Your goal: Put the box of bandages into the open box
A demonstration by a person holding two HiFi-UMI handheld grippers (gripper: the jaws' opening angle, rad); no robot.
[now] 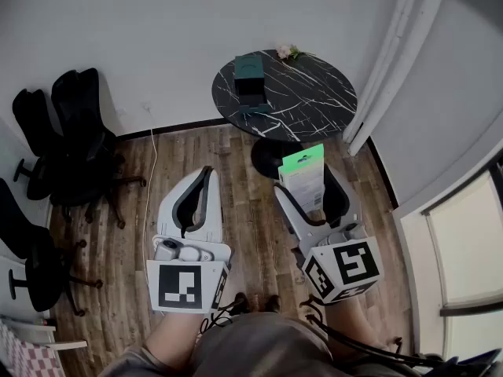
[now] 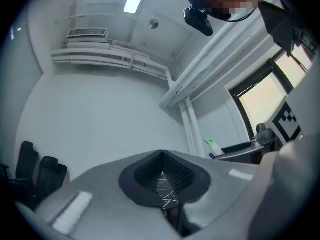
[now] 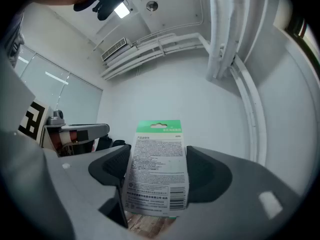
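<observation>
1. Head view: my right gripper (image 1: pixel 305 181) is clamped on the box of bandages (image 1: pixel 302 176) and holds it upright in the air above the wooden floor (image 1: pixel 244 210). It is short of the near edge of the round counter (image 1: pixel 314 93), not over it.
2. Right gripper view: the box of bandages (image 3: pixel 157 169) stands between the two dark pads, one jaw pressing each side. It is a flat white carton with a green band across the top. Its face is covered in small dark print, with a barcode at the lower right. The print is too fine to read.
3. Left gripper view: my left gripper (image 2: pixel 162 160) is closed, the ribbed pads meeting at the tip with nothing gripped. Only a sliver of white-veined black counter shows through the gap behind them.
4. Head view: my left gripper (image 1: pixel 204 176) hangs over the floor, beside the right one and apart from it.
5. The open box (image 1: pixel 251 78) is teal and sits near the left edge of the black marbled counter, its lid raised on the far side. Its inside looks dark, and I cannot tell what lies in it.
6. A small flower (image 1: pixel 287 51) rests at the counter's far edge.
7. Black office chairs (image 1: pixel 78 124) stand against the wall, well to the left of the counter.
</observation>
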